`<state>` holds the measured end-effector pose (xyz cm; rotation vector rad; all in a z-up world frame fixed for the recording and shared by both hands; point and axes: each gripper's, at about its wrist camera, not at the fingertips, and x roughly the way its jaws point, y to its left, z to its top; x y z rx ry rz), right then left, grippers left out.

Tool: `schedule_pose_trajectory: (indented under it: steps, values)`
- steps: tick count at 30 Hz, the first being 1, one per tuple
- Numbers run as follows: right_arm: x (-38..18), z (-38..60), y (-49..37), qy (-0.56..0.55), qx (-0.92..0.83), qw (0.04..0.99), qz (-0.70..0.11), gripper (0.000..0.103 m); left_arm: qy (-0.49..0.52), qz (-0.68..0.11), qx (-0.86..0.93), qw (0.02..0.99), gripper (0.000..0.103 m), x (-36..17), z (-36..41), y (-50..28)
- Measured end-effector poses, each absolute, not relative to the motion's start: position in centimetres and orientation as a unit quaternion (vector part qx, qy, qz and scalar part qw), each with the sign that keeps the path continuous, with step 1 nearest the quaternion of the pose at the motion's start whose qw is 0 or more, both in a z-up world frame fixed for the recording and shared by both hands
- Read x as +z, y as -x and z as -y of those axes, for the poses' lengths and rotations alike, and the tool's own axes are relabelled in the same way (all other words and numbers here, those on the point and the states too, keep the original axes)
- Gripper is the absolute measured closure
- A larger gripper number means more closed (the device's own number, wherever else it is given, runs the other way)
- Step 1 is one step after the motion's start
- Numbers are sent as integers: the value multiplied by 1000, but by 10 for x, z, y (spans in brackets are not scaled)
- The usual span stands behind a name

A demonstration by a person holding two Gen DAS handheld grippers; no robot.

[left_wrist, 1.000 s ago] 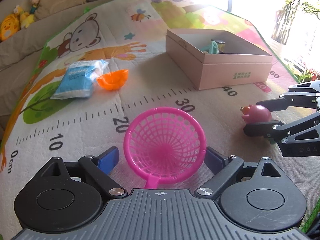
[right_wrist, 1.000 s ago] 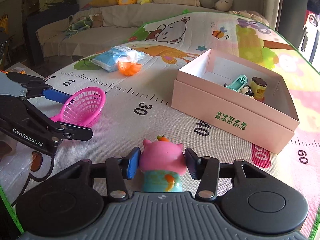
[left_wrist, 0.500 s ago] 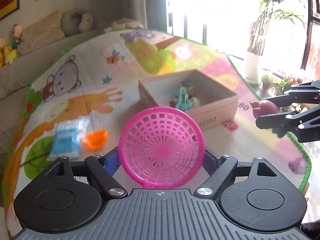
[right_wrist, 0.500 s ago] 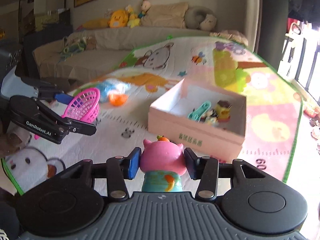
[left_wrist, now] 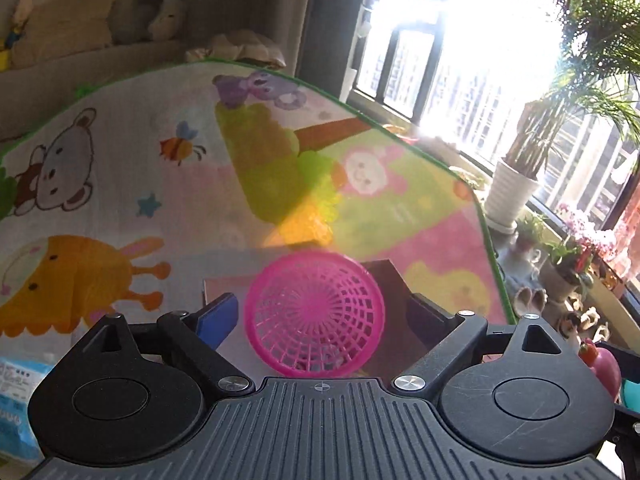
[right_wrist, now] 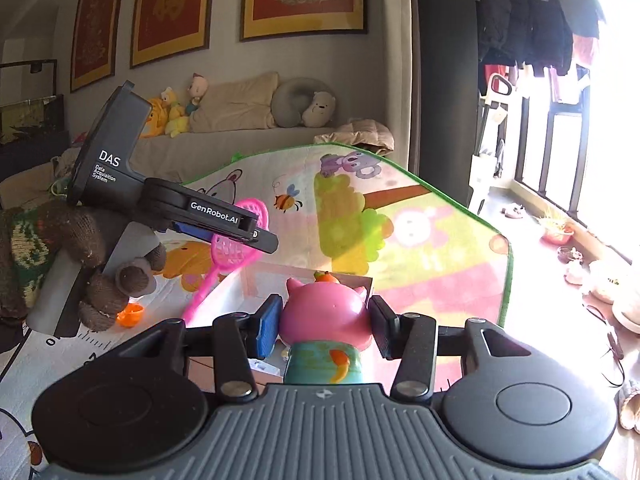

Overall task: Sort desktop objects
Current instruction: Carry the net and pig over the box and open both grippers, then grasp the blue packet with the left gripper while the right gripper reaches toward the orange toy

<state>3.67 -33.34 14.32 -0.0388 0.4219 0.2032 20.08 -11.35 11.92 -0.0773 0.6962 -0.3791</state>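
Observation:
My left gripper is shut on the pink mesh basket and holds it up in the air above the pink cardboard box. From the right wrist view the basket hangs between the left gripper's fingers, its handle pointing down. My right gripper is shut on the pink pig toy, held above the box's near edge. The pig also shows at the right edge of the left wrist view.
A cartoon play mat covers the floor. An orange half shell and a blue tissue pack lie on it at the left. Potted plants stand by the window, and a sofa with stuffed toys lies behind.
Both grippers have lifted off the mat with their objects and moved over the box. The views have tilted up toward the far wall and window.

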Motion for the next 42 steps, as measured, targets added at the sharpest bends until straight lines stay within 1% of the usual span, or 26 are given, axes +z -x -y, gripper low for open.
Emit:
schedule_pose_trajectory:
  steps: [2,7,11,14,18,24,26,31,36,38,39,40,41,42]
  values:
    - [135,341,-50,11,93,971,-219,56,46,-339,-184,922,6,114,98,-197]
    - [121,341,-90,-4,99,965,-243,56,39,-305,-156,939,4,106,51,-168]
    - [109,325,-124,-17,120,956,-268,56,-13,-293,-133,947,3,83,27,-133]
    - [102,312,-148,-30,121,948,-293,53,-67,-291,-115,947,3,59,14,-102]
    - [104,292,-155,-32,129,942,-307,53,-69,-306,-85,946,3,34,-13,-79]
    - [113,214,-153,34,185,931,-314,48,-45,-289,37,955,2,24,-73,-72]
    - [112,181,-153,51,214,922,-320,44,-42,-296,71,952,2,21,-92,-71]
    - [92,92,-157,85,287,891,-342,30,2,-334,92,938,1,13,-131,-67]
    - [54,30,-168,131,301,866,-376,30,13,-341,88,936,1,14,-144,-62]
    - [42,23,-173,132,300,859,-393,32,10,-339,83,937,1,16,-144,-61]
    - [40,22,-174,130,301,857,-397,37,8,-338,81,938,1,17,-144,-61]
    - [38,23,-175,126,303,855,-401,48,6,-337,78,938,1,18,-143,-61]
    - [37,25,-175,125,305,853,-405,55,4,-335,75,939,1,19,-142,-62]
    - [37,28,-174,124,305,852,-407,67,4,-333,73,940,1,20,-141,-63]
